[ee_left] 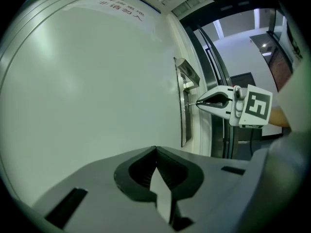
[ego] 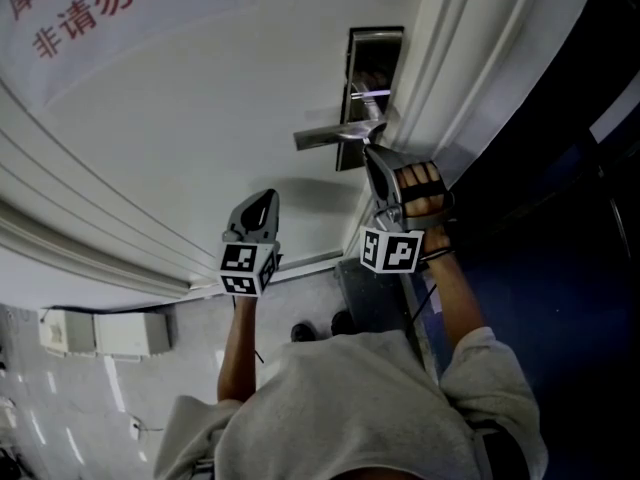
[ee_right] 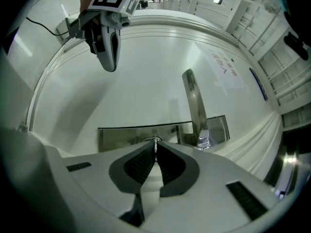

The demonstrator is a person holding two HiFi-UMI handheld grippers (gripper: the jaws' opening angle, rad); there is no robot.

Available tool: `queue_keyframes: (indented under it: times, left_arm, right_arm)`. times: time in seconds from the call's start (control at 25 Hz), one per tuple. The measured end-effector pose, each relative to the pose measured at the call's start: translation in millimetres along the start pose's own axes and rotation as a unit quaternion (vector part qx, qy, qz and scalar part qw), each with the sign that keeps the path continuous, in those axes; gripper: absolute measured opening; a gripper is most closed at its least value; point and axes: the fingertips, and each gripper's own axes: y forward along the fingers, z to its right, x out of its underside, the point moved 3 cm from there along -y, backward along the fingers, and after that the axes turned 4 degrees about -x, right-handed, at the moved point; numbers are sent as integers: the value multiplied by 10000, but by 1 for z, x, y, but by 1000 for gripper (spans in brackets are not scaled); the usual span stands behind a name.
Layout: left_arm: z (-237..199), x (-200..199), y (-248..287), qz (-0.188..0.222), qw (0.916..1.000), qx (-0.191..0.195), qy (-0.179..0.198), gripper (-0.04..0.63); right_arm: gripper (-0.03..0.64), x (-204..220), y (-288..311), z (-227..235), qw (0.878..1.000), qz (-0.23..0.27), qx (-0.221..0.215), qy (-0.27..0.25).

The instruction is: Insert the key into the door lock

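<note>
A steel lock plate [ego: 372,68] with a lever handle [ego: 335,135] sits at the edge of the white door [ego: 200,118]. My right gripper [ee_right: 155,143] is shut on a thin metal key [ee_left: 191,103]. The key's tip points straight at the lock plate [ee_left: 183,110], right at its face. Whether the tip is inside the keyhole cannot be told. In the right gripper view only a sliver of the key [ee_right: 156,140] shows between the pads, just in front of the plate [ee_right: 126,132] and below the handle [ee_right: 194,106]. My left gripper [ee_left: 155,149] hangs beside the door, shut and holding nothing.
A paper notice with red characters [ego: 90,8] is stuck on the door. The door frame [ego: 460,78] runs to the right of the lock, with a dark opening [ego: 570,218] beyond it. White boxes [ego: 100,333] stand on the floor at lower left.
</note>
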Motion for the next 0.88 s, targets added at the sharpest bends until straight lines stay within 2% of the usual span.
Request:
queue_keyframes:
  times: [0.88]
  left_arm:
    - [-6,-2,0,-15,10000,-30,10,17]
  right_arm:
    - [31,-1,22,0,9999,117,45,-106]
